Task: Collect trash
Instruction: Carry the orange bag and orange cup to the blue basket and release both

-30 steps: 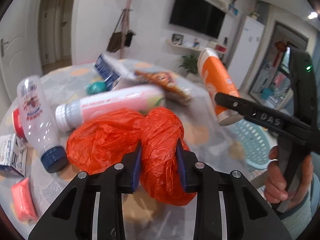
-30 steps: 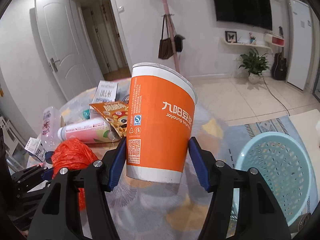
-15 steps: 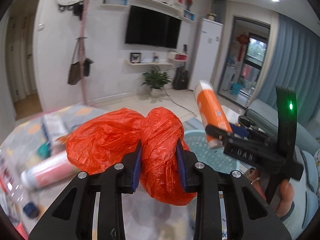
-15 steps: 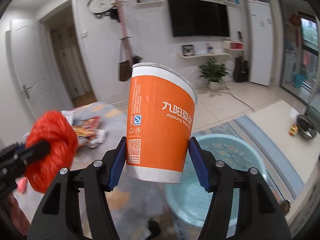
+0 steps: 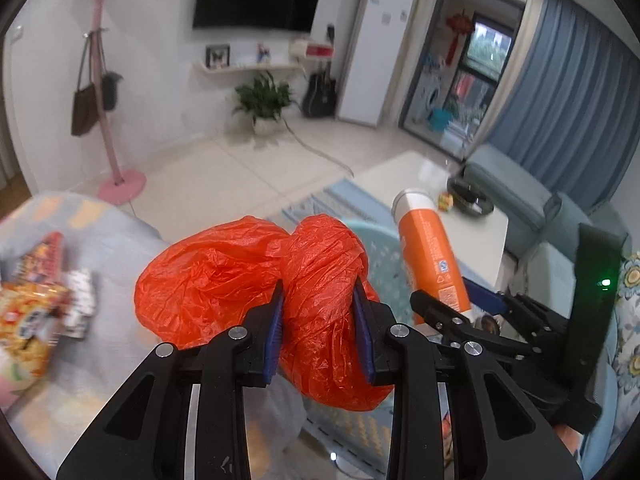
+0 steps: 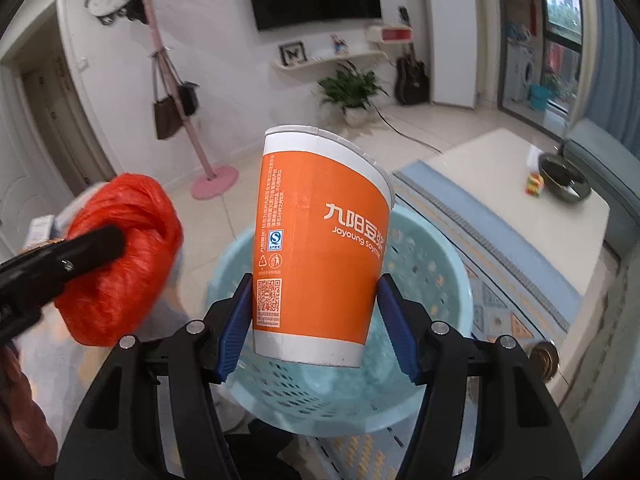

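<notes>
Left gripper (image 5: 318, 332) in your left hand is clamped narrowly on a crumpled orange plastic bag (image 5: 256, 284), held above the table edge beside the pale blue perforated basket (image 6: 432, 292). Your right gripper (image 6: 316, 320) grips an orange paper cup (image 6: 320, 248) near its base, upright with a slight tilt, directly over the basket on the floor. Snack wrappers (image 5: 32, 312) lie on the table at left
</notes>
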